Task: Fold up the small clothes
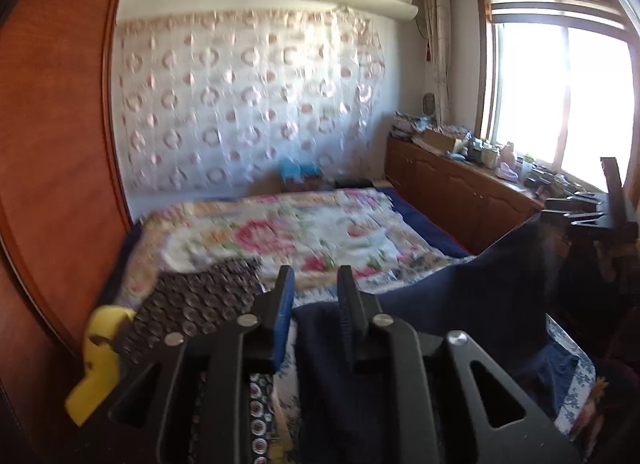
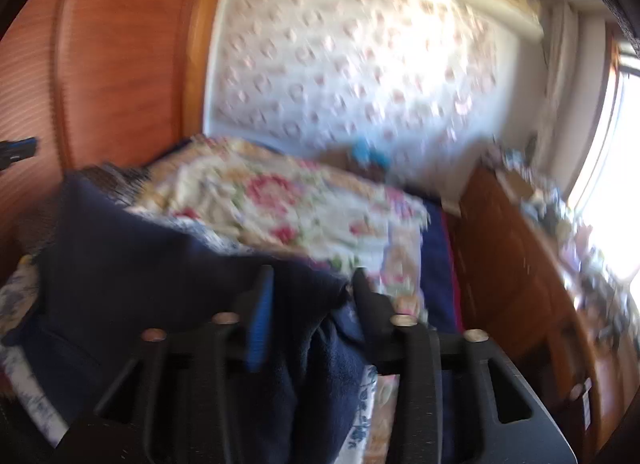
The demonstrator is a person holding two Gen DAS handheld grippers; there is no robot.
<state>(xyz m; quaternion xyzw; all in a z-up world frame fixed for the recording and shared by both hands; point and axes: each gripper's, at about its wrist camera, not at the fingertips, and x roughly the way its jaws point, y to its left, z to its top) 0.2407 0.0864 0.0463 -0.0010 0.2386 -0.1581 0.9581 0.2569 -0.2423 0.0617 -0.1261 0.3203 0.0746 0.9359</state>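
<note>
One navy garment (image 1: 460,296) (two hand-held grippers (image 1: 316,296))

Both rigs look like the same hardware. The left gripper (image 1: 315,284) is all matte black: two flat fingers, the one at 9 o'clock faced with a bright blue pad (image 1: 285,320), the one at 3 o'clock ribbed black. Behind them sit angled black link arms with triangular cutouts and four round silver screw heads (image 1: 246,320). The right gripper (image 2: 310,284) is blurry, but it has the same black frame, a blue pad (image 2: 259,328) on its 9 o'clock finger, and coppery-looking screw heads (image 2: 401,320).
</note>
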